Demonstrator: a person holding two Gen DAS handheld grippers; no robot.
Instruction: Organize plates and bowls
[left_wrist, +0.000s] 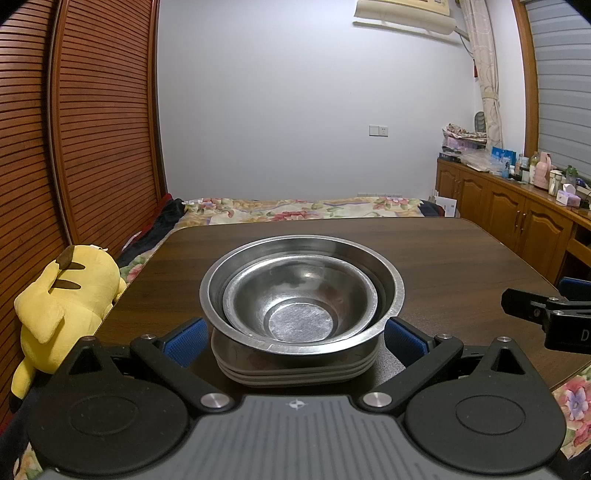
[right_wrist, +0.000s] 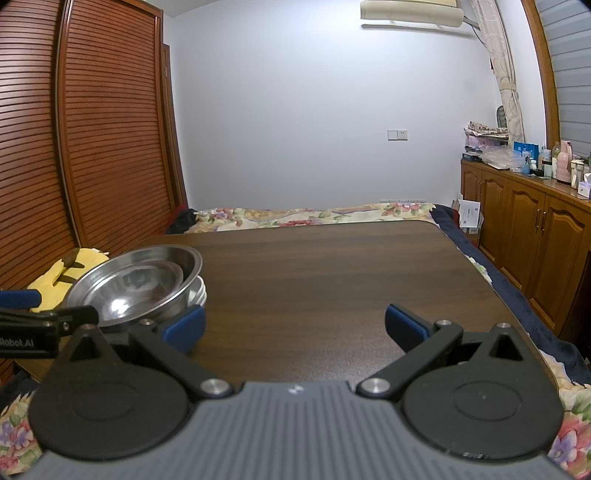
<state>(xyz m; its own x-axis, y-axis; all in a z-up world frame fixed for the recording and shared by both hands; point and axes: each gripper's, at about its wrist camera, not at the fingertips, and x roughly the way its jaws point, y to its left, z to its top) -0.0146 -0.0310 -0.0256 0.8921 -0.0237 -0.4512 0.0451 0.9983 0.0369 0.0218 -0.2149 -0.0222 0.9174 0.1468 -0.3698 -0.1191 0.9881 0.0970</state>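
Note:
Two steel bowls are nested: a small bowl (left_wrist: 299, 299) lies inside a large bowl (left_wrist: 391, 284). They rest on a stack of white plates (left_wrist: 295, 371) near the dark wooden table's (left_wrist: 443, 258) front left. My left gripper (left_wrist: 295, 338) is open, its blue pads on either side of the stack, apart from it. In the right wrist view the bowls (right_wrist: 140, 280) and plates (right_wrist: 197, 293) sit at the left. My right gripper (right_wrist: 295, 326) is open over bare table (right_wrist: 332, 277), holding nothing. Its finger (left_wrist: 532, 308) shows at the right edge of the left wrist view.
A yellow plush toy (left_wrist: 62, 299) lies off the table's left edge. A bed with a floral cover (left_wrist: 295, 208) runs behind the table. Wooden cabinets (right_wrist: 524, 229) with bottles and boxes stand at the right. A slatted wooden wardrobe (left_wrist: 81, 129) fills the left.

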